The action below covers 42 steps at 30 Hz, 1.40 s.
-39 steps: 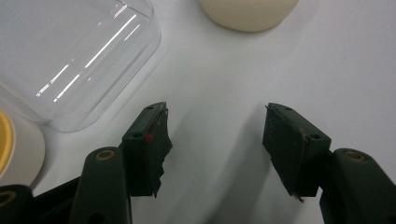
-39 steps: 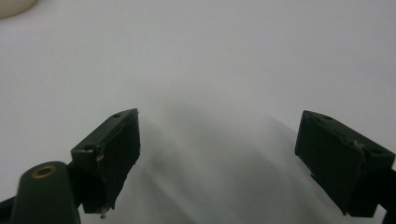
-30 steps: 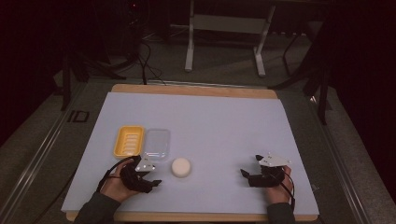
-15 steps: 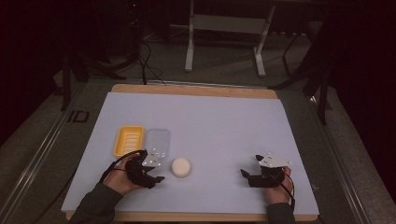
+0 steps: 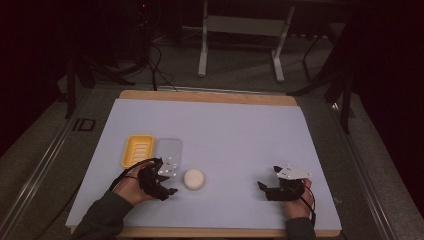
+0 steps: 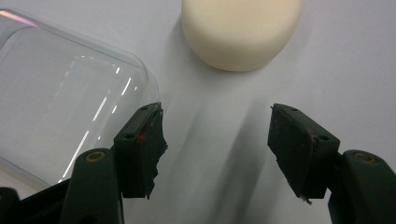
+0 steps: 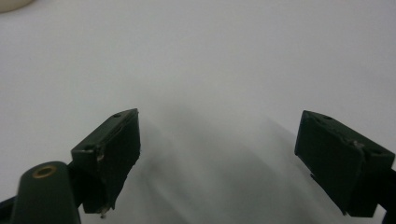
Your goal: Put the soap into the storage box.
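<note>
A clear plastic lid (image 6: 70, 102) lay beside the yellow ribbed tray (image 5: 137, 150); a smooth cream puck (image 6: 240, 30) sat ahead of the left gripper (image 6: 217, 140), jaws spread. The right gripper (image 7: 231, 158) gaped over bare white table (image 7: 224, 56).

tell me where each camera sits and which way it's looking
High view: fixed above the person's side, looking forward and down on the table; forearms, left gripper, right gripper.
Left gripper view: along its open jaws at the round cream soap and clear lid.
Right gripper view: along its open jaws at bare mat.
Shared: soap, lid.
</note>
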### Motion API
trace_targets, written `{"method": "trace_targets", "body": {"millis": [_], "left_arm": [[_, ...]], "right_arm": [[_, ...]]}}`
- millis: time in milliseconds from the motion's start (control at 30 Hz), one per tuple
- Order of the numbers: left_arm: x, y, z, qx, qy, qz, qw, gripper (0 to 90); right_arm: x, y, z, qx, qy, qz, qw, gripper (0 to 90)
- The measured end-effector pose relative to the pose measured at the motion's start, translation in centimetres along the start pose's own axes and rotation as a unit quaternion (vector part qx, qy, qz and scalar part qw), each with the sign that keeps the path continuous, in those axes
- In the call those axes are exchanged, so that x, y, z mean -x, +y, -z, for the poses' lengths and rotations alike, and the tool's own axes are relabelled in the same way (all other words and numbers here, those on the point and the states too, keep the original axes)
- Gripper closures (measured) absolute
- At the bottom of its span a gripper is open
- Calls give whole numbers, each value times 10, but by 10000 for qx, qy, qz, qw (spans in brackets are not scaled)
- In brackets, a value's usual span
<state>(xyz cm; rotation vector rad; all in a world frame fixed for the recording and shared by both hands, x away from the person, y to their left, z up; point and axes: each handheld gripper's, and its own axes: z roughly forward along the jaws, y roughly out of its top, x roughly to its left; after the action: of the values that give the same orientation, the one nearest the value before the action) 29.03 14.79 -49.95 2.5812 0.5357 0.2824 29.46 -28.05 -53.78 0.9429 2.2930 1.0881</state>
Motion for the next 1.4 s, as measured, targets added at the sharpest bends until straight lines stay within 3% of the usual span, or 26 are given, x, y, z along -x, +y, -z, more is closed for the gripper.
{"method": "trace_targets", "body": {"millis": [567, 1033, 1400], "left_arm": [[-6, 21, 8, -202, -1, -300, 9993, 349], [-10, 32, 0, -351, -200, -508, 9979, 337], [-11, 37, -4, -512, -210, -644, 9964, 299]], "right_arm": [[0, 0, 1, 12, -2, -14, 10000, 141], [0, 0, 1, 39, 4, -12, 10000, 141], [0, 0, 1, 50, 1, -8, 10000, 141]]}}
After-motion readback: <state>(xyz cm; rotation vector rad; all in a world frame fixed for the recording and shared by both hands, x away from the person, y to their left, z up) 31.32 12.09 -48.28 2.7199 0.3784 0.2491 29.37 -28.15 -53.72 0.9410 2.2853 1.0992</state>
